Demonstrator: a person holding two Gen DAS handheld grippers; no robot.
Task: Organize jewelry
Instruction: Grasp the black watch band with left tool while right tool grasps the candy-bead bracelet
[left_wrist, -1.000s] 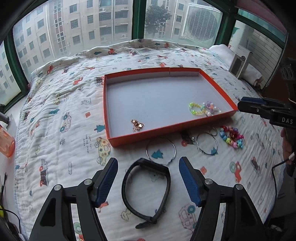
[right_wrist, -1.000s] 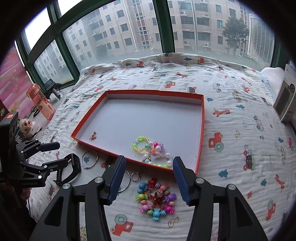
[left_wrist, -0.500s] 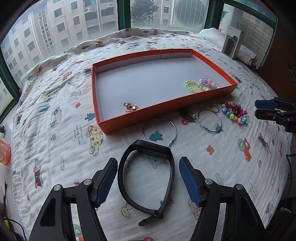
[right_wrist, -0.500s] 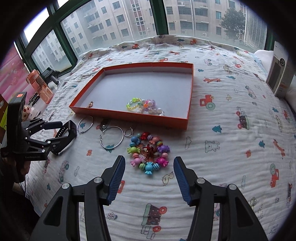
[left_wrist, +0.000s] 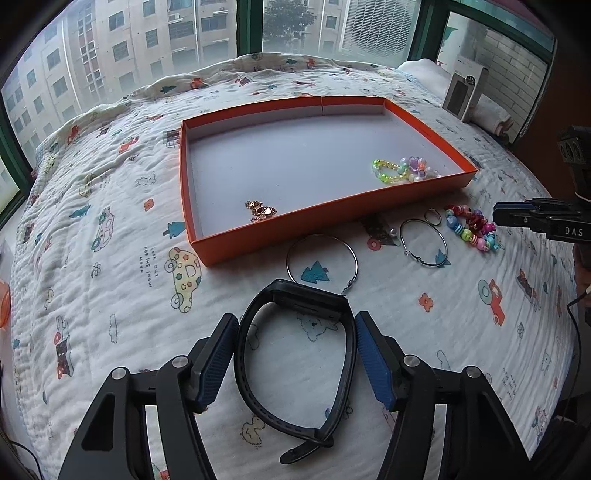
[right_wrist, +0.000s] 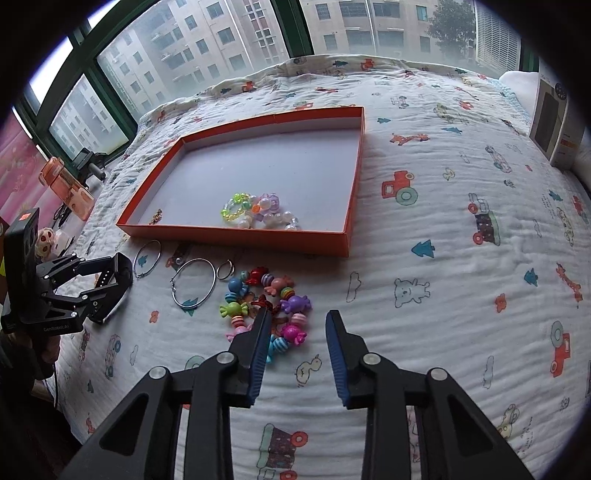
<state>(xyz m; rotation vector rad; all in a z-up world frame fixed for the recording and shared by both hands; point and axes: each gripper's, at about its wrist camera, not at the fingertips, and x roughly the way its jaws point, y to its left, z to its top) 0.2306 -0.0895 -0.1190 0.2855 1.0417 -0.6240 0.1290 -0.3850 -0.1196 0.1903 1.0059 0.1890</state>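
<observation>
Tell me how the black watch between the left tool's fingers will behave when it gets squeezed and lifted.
The black watch lies as a closed strap loop, so it will likely flex inward under the left tool, whose jaws have just been closing around it. Its rigid face probably makes that end heavier, so it may tilt. The loose strap tail could dangle.

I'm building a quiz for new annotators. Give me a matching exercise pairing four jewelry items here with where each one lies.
Items:
1. black watch
2. gold charm
3. candy-bead bracelet
4. large hoop earring

Places:
A. inside the orange tray, near its left corner
B. between the left gripper's fingers
C. on the quilt, partly behind the right gripper's left finger
D. on the quilt beside a small ring

Pairs: 1-B, 2-A, 3-C, 4-D
</observation>
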